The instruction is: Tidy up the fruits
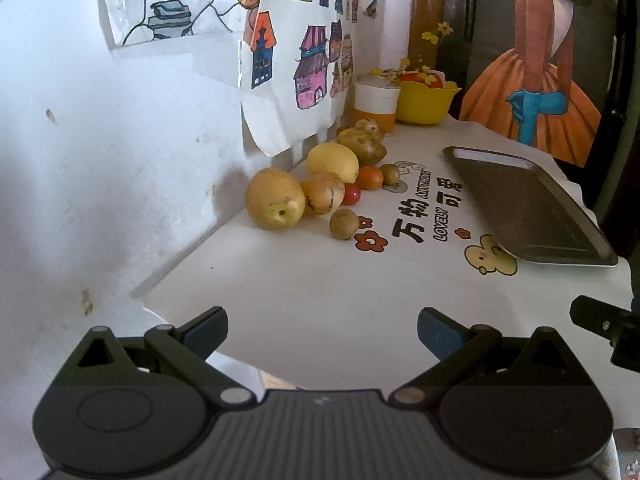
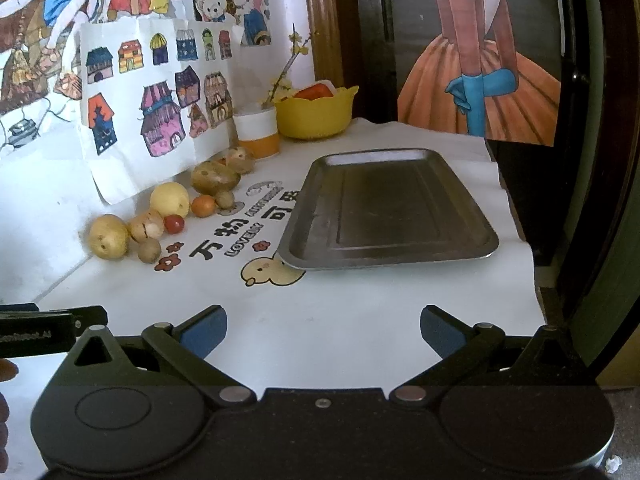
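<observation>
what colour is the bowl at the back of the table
Yellow, with a scalloped rim; the bowl shows best in the right wrist view.

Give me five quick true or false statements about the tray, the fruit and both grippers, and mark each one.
1. The metal tray holds nothing. True.
2. The left gripper is shut on a fruit. False: its fingers are spread wide with nothing between them.
3. The fruits lie along the wall, apart from the tray. True.
4. The small red tomato sits in the yellow bowl. False: it lies on the tablecloth among the fruits.
5. The right gripper is over the tray. False: it hangs open short of the tray's near rim.
</observation>
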Motion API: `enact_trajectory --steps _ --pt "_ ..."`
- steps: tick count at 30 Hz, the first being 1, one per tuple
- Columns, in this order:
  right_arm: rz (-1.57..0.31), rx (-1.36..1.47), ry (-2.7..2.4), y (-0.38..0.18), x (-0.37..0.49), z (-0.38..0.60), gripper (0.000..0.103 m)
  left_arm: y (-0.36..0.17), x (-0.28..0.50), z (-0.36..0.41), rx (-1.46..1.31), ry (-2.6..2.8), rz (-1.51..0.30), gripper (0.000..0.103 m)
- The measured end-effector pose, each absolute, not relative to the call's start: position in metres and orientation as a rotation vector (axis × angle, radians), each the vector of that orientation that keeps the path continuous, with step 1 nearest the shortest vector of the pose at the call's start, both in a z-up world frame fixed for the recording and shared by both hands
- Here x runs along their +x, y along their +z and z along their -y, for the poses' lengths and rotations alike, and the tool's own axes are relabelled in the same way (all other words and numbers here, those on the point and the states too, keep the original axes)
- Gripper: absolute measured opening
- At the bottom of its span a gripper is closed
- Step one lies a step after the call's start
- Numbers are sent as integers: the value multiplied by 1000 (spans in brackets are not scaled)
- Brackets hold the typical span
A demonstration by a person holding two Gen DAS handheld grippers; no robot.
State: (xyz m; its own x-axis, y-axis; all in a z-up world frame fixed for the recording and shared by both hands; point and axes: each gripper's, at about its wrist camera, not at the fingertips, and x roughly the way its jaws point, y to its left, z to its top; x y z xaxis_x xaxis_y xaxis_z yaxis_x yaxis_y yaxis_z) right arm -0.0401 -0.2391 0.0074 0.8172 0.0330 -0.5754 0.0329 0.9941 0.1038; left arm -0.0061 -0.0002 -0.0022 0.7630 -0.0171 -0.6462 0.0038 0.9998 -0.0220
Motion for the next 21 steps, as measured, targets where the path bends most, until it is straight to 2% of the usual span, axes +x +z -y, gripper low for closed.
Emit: enact_trajectory --steps 9,15,19,21 --pt "-567 145 22 42 -66 246 102 14 -12 -4 -26 -21 -697 103" --pt "-594 252 251 139 -84 276 103 51 -12 -18 40 3 -653 103" --pt "-506 148 285 218 -79 286 103 72 -2 -36 13 12 -630 103" --pt "-469 64 309 240 -65 280 103 76 6 -42 -10 14 -638 103"
